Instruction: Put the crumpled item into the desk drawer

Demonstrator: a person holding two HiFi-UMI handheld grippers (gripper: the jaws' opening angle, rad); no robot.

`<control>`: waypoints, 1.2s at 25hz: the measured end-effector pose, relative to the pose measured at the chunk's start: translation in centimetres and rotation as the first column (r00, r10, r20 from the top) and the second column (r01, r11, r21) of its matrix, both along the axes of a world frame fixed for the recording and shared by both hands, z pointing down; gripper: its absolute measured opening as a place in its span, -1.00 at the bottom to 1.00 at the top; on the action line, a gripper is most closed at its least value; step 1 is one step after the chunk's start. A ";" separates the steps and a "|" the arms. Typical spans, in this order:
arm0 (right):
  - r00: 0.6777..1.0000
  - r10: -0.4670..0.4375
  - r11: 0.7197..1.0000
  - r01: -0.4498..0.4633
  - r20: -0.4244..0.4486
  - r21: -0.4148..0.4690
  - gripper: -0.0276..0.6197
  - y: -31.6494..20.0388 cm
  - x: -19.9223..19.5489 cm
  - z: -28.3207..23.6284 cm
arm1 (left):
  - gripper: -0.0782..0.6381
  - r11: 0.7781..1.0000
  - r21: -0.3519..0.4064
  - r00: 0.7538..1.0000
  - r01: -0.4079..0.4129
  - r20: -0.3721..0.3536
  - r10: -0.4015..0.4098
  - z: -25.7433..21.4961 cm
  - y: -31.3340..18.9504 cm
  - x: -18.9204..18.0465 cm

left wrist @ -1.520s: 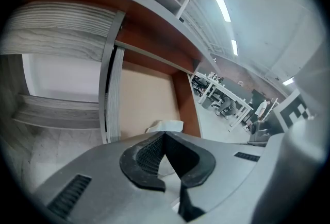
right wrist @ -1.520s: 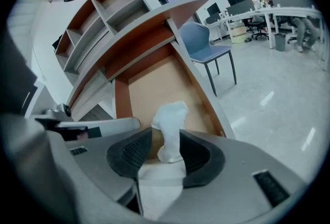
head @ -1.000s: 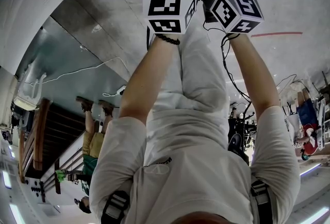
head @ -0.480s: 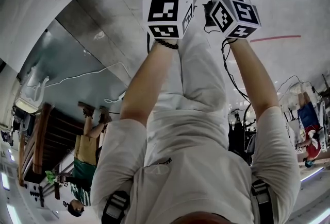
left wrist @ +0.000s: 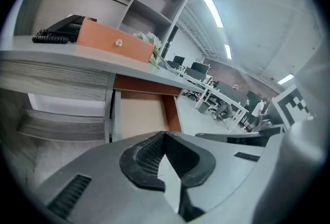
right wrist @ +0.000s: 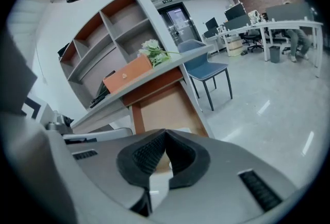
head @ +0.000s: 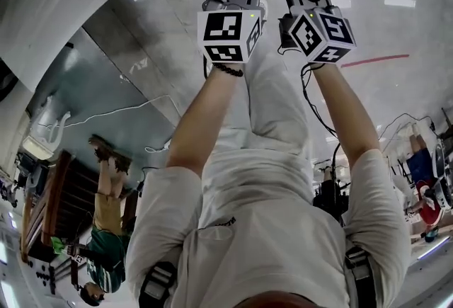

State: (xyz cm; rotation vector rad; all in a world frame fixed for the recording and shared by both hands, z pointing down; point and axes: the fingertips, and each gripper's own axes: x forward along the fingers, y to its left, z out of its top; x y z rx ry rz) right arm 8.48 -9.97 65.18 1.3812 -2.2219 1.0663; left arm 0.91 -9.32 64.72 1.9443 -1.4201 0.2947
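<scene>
I'm seeing an orange box (left wrist: 116, 42) sitting at the upper left of the left gripper view, with a black ridged object (left wrist: 55, 32) lying just beside its left end and flowers (left wrist: 150, 40) showing at its right end. In the right gripper view, a blue chair (right wrist: 205, 67) is standing right of centre. A person in a green top (head: 99, 260) is standing at the head view's lower left.

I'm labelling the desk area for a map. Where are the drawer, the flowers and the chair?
drawer (right wrist: 165, 112): right gripper view, its bare tan bottom.
flowers (right wrist: 152, 47): right gripper view, the white blooms.
chair (right wrist: 206, 69): right gripper view, the blue seat.
</scene>
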 end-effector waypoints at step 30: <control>0.999 0.039 0.951 -0.047 0.035 0.305 -0.91 3.4 5.3 -33.9 | -0.79 0.949 0.314 0.999 -0.022 0.045 0.008 -31.9 6.1 -9.4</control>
